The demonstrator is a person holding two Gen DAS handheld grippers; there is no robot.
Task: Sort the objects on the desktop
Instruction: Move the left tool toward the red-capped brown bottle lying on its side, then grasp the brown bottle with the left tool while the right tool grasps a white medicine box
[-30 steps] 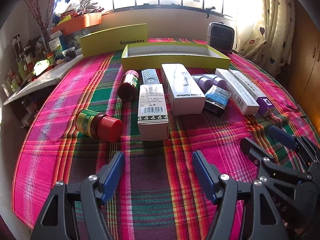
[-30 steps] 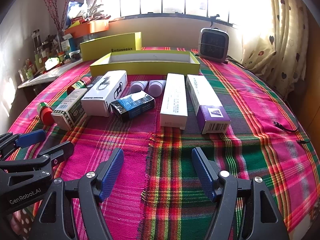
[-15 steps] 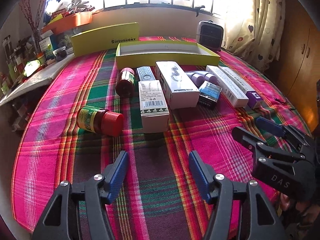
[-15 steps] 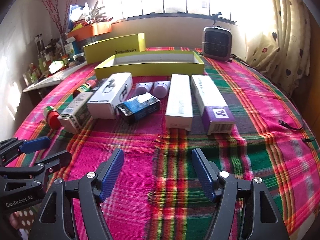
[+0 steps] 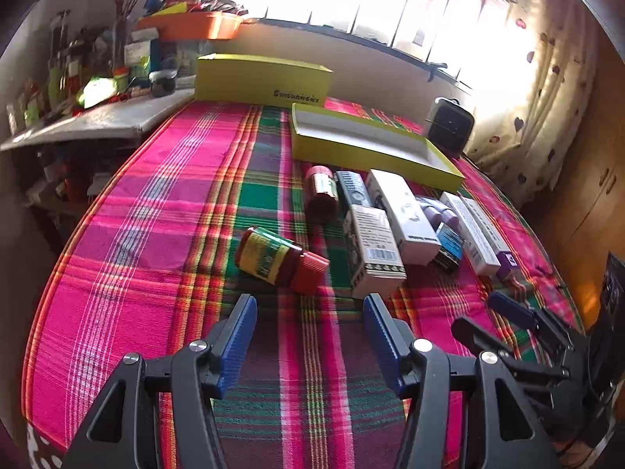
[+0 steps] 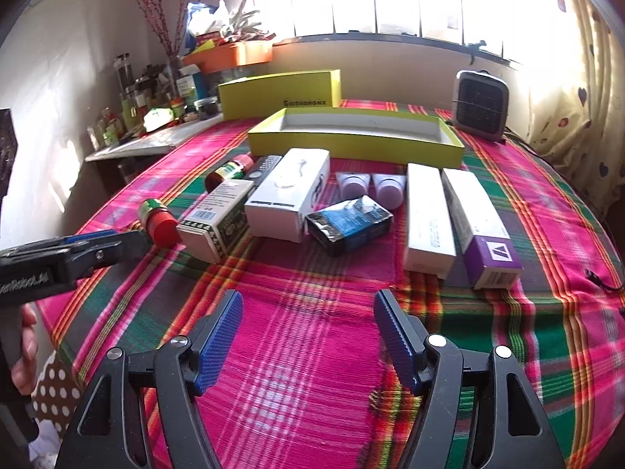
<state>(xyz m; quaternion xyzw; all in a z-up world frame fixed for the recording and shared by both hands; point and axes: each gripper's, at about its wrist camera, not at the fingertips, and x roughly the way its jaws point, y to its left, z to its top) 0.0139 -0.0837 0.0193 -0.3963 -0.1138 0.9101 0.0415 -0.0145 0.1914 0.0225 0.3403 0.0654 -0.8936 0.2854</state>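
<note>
Left gripper (image 5: 310,340) agape, facing jar (image 5: 279,260); right gripper (image 6: 308,336) agape, low over tablecloth (image 6: 312,351)

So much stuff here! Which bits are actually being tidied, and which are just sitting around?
For the job: yellow tray, two red-capped jars, remote, white boxes, two purple tubes, dark packet, left tongs, right tongs.

Just lying about: small heater, orange basin, curtain.

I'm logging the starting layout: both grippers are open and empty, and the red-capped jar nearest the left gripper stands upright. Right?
Not quite. The red-capped jar lies on its side on the tablecloth, as the left wrist view shows. The left gripper and right gripper are indeed open and empty.
</note>
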